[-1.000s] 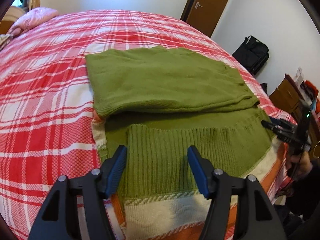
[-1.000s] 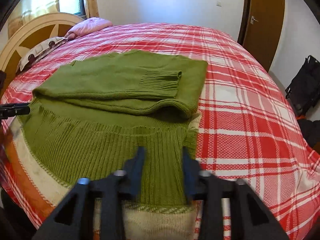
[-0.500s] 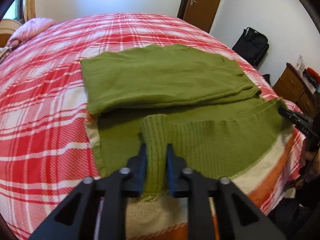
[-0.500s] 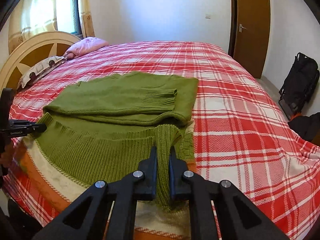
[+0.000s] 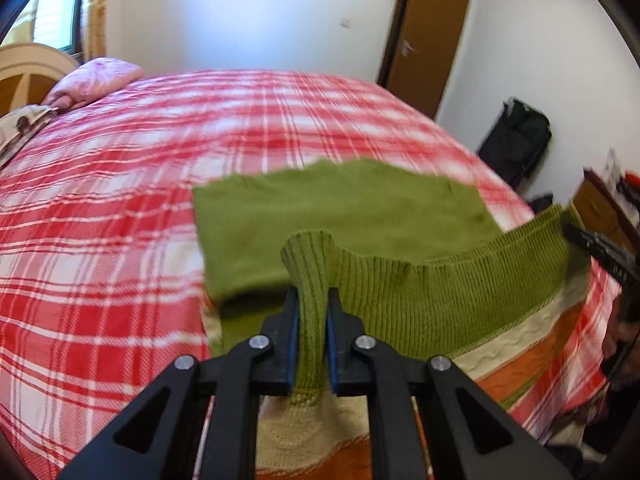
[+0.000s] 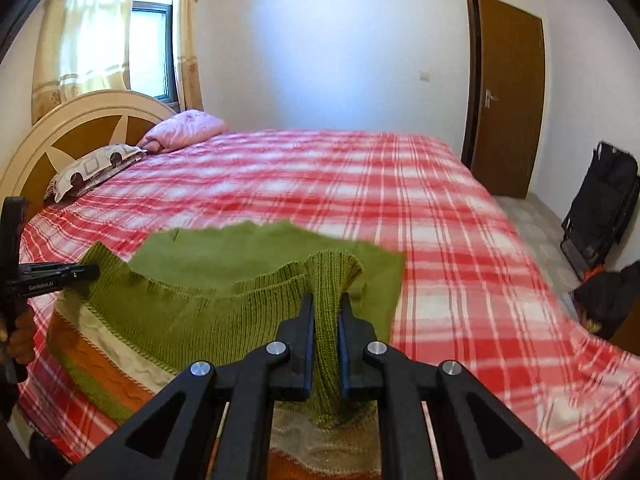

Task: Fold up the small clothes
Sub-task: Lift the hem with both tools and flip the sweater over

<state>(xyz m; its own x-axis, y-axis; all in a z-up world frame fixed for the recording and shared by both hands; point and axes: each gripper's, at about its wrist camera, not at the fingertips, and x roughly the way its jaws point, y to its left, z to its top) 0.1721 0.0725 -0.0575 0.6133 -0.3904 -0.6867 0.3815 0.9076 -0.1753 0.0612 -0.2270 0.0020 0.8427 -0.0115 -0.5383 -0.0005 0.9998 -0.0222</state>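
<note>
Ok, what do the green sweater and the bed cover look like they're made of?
Green sweater: soft matte knit, likely wool or acrylic; vertical ribs along the hem, which both grippers pinch. Bed cover: thin woven fabric, probably cotton, with a red and white plaid; the blur hides its weave.

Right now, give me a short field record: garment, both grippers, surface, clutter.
garment: green knit sweater, cream and orange bands showing, ribbed hem raised
left gripper: shut on the hem
right gripper: shut on the hem
surface: red plaid bedspread
clutter: pink pillow, patterned pillow by the headboard
</note>
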